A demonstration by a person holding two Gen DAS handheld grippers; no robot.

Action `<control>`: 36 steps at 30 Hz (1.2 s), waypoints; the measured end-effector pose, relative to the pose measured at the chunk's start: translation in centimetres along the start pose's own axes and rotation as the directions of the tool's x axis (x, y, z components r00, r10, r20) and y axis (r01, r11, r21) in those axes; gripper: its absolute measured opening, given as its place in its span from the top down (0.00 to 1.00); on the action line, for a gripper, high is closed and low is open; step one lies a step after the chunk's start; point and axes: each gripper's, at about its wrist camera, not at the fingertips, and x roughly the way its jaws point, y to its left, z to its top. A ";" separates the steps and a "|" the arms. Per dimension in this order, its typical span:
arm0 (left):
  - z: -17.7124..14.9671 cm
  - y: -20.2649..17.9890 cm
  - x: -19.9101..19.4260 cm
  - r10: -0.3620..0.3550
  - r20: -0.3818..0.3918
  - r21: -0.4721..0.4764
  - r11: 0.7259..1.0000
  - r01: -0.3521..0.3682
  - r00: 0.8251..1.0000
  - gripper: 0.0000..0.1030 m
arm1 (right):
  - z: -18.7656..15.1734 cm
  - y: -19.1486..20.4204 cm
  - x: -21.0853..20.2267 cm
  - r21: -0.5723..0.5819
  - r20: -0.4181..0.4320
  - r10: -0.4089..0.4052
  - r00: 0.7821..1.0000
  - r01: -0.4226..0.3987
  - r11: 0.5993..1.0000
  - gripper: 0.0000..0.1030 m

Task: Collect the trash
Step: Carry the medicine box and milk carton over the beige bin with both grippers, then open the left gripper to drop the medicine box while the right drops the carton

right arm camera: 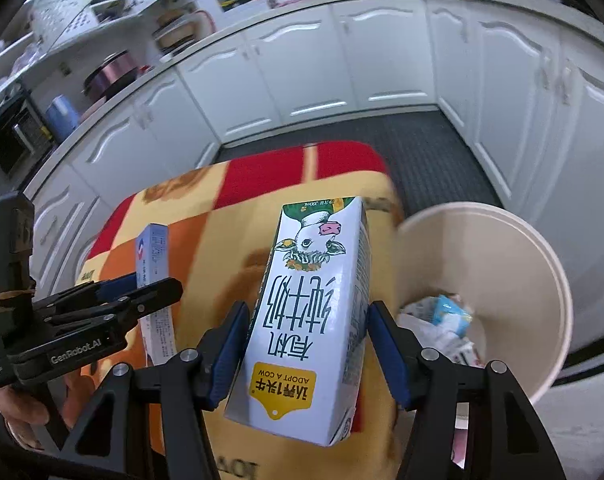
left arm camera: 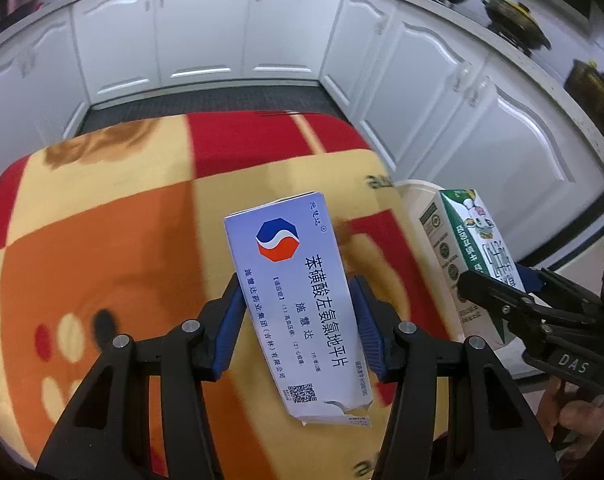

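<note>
My left gripper [left arm camera: 298, 320] is shut on a white and blue medicine box [left arm camera: 298, 304] and holds it above the patterned table. My right gripper [right arm camera: 308, 344] is shut on a white milk carton [right arm camera: 310, 320] with a cow picture, held above the table's right edge beside a cream trash bin [right arm camera: 502, 264]. The bin holds crumpled wrappers [right arm camera: 446, 324]. The milk carton [left arm camera: 470, 248] and right gripper [left arm camera: 498, 296] show at the right in the left wrist view, over the bin [left arm camera: 414, 196]. The medicine box [right arm camera: 154, 280] and left gripper [right arm camera: 142, 284] show at the left in the right wrist view.
A red, orange and yellow blanket covers the table [left arm camera: 114, 240], also in the right wrist view [right arm camera: 230, 232]. White kitchen cabinets [left arm camera: 206, 24] ring the room over a dark floor mat [right arm camera: 422, 148]. Pots [left arm camera: 514, 20] stand on the counter at the right.
</note>
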 end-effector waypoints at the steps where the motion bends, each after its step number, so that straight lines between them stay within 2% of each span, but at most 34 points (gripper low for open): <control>1: 0.2 -0.7 0.3 -0.006 -0.003 0.008 1.000 0.006 1.000 0.51 | 0.0 -0.8 -0.2 0.013 0.003 -0.008 1.000 0.008 1.000 0.43; 9: 1.6 -5.1 2.2 -0.035 -0.017 0.059 0.998 0.036 0.999 0.51 | -0.5 -5.5 -1.1 0.095 0.009 -0.058 0.998 0.057 0.994 0.43; 19: 3.1 -8.0 4.9 -0.080 -0.041 0.061 0.995 0.083 0.996 0.51 | -1.1 -9.7 -0.7 0.174 -0.009 -0.099 0.995 0.099 0.980 0.44; 23: 3.5 -8.8 5.8 -0.099 -0.047 0.047 0.994 0.101 0.994 0.51 | -1.2 -11.2 -0.6 0.199 -0.018 -0.109 0.994 0.111 0.974 0.56; 30: 3.7 -10.2 6.9 -0.153 -0.051 0.032 0.987 0.154 0.987 0.51 | -1.9 -13.3 -0.5 0.251 -0.031 -0.122 0.992 0.126 0.960 0.56; 34: 3.5 -11.1 7.0 -0.169 -0.051 0.047 0.984 0.171 0.984 0.48 | -2.6 -14.0 -1.0 0.283 -0.040 -0.119 0.992 0.126 0.951 0.52; 36: 3.5 -11.4 7.2 -0.168 -0.055 0.054 0.984 0.171 0.984 0.41 | -3.0 -14.1 -1.4 0.294 -0.041 -0.118 0.992 0.125 0.948 0.51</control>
